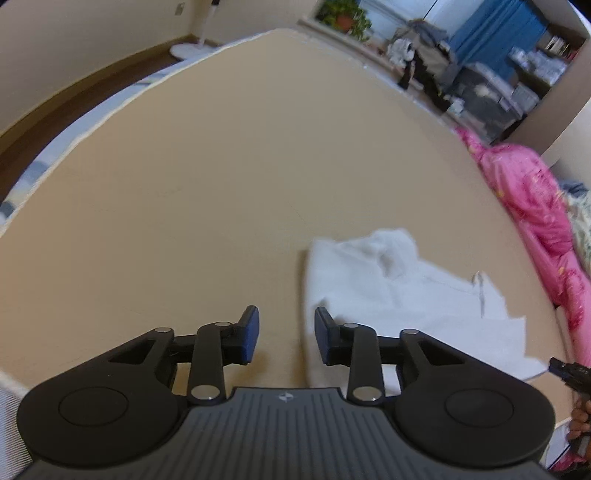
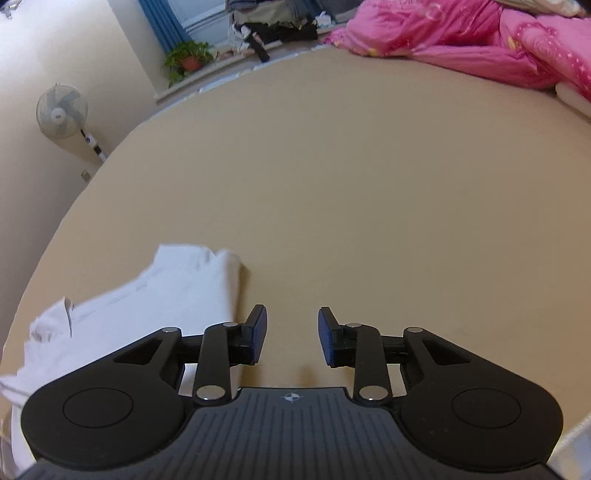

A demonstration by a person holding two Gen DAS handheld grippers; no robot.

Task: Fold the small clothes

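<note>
A: How are the tongs seen to stand?

B: The left gripper [image 1: 286,334] is held spread, with nothing caught between its blue pads; only the edge of the white garment [image 1: 399,295] is seen past its right finger. The right gripper [image 2: 292,334] is likewise spread and empty.

A: Where is the garment found?

B: It is laid rumpled on the tan bed sheet [image 2: 351,184], near the grippers and between them. A pink quilt [image 2: 461,40] is heaped at the far right.

Cream walls [image 2: 55,44], standing fan [image 2: 61,110], blue curtains [image 1: 491,26]
</note>
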